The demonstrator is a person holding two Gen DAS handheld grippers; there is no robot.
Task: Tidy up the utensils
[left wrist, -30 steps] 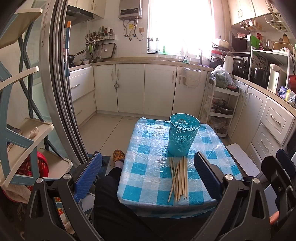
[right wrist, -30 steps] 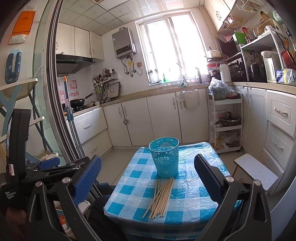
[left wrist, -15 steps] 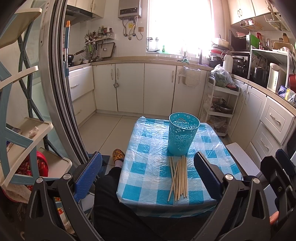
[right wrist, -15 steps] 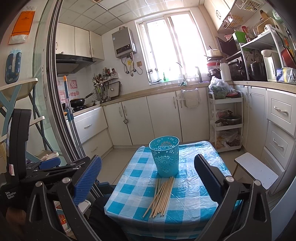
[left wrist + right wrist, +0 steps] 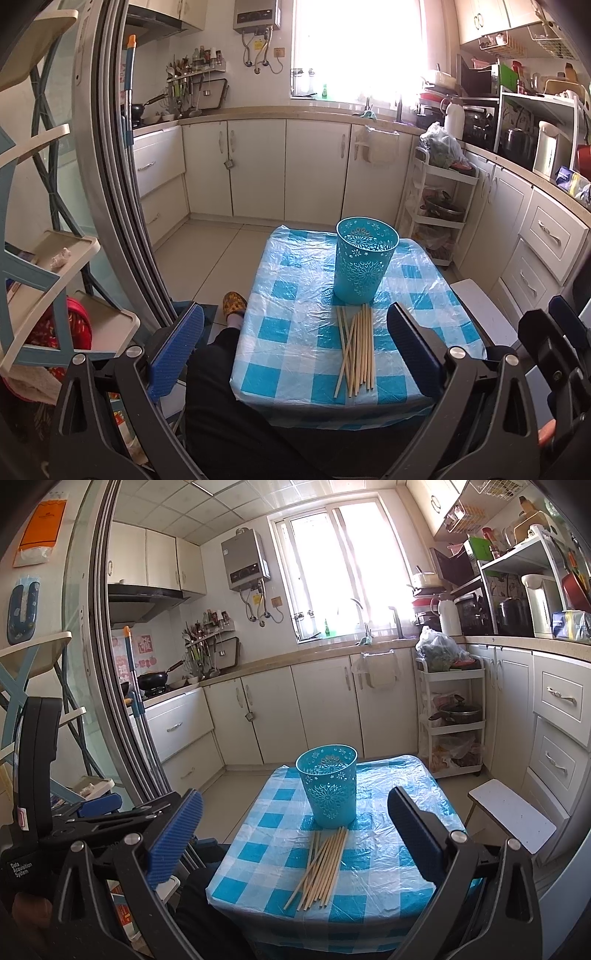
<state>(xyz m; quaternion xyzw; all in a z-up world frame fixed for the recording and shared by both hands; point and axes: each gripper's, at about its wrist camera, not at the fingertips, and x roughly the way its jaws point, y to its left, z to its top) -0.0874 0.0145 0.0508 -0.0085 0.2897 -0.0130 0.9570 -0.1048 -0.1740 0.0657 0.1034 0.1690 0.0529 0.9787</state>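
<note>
Lying loose at frame centre on the blue-checked plastic-covered worktop (image 5: 295,332), pale wooden chopsticks (image 5: 356,349) touch the upright turquoise perforated plastic cup (image 5: 364,262). Left hand-held gripper (image 5: 295,350) and right hand-held gripper (image 5: 295,830) hover spread, empty.

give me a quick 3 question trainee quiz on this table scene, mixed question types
1. True or false: the chopsticks stand inside the teal perforated cup.
2. Multiple choice: the left hand-held gripper is A) open, B) shut on a chopstick, C) shut on the cup.
3. Fill in: the cup stands upright on the blue and white ____ tablecloth.

Key: 1 false, they lie loose on the cloth in front of the cup. 2 A. 3 checked.
</note>
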